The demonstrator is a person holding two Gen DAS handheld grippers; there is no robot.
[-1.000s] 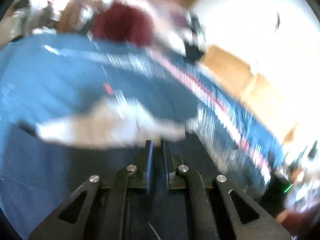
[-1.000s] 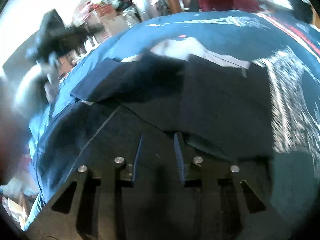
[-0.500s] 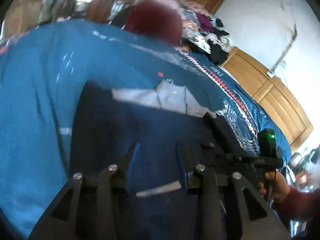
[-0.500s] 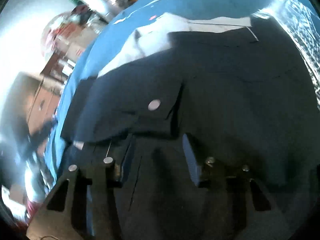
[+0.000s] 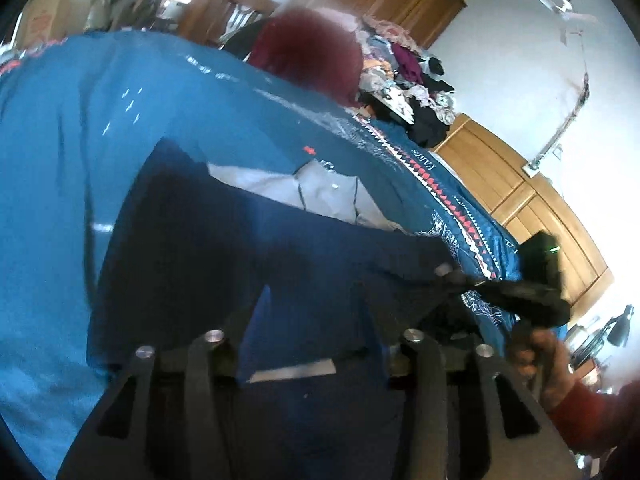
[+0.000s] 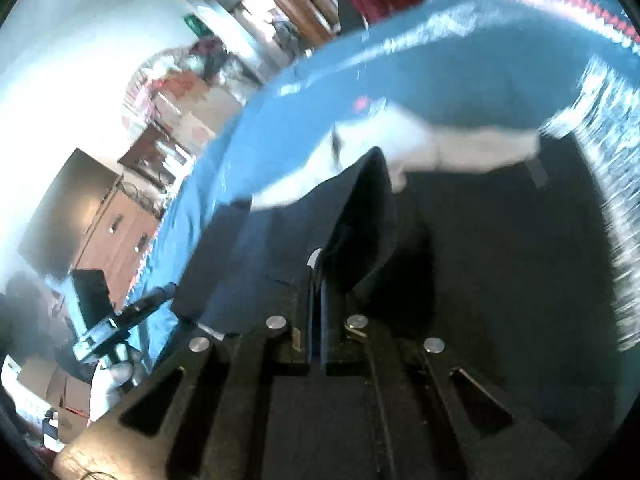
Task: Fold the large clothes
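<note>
Your right gripper (image 6: 318,276) is pinching a raised fold of the dark navy garment (image 6: 480,260), its fingers pressed together on the cloth. Your left gripper (image 5: 312,304) is holding its fingers wide apart over the same garment, gripping nothing. The garment is lying spread on the blue patterned bedspread (image 5: 60,160), its pale lining (image 5: 312,188) showing at the far edge.

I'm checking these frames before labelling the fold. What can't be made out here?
- Right wrist view: bedspread pattern smeared by motion blur.
- Right wrist view: how much dark garment the right gripper pinches, hidden by its fingers.
- Left wrist view: garment's near hem, cut off behind the left gripper.
</note>
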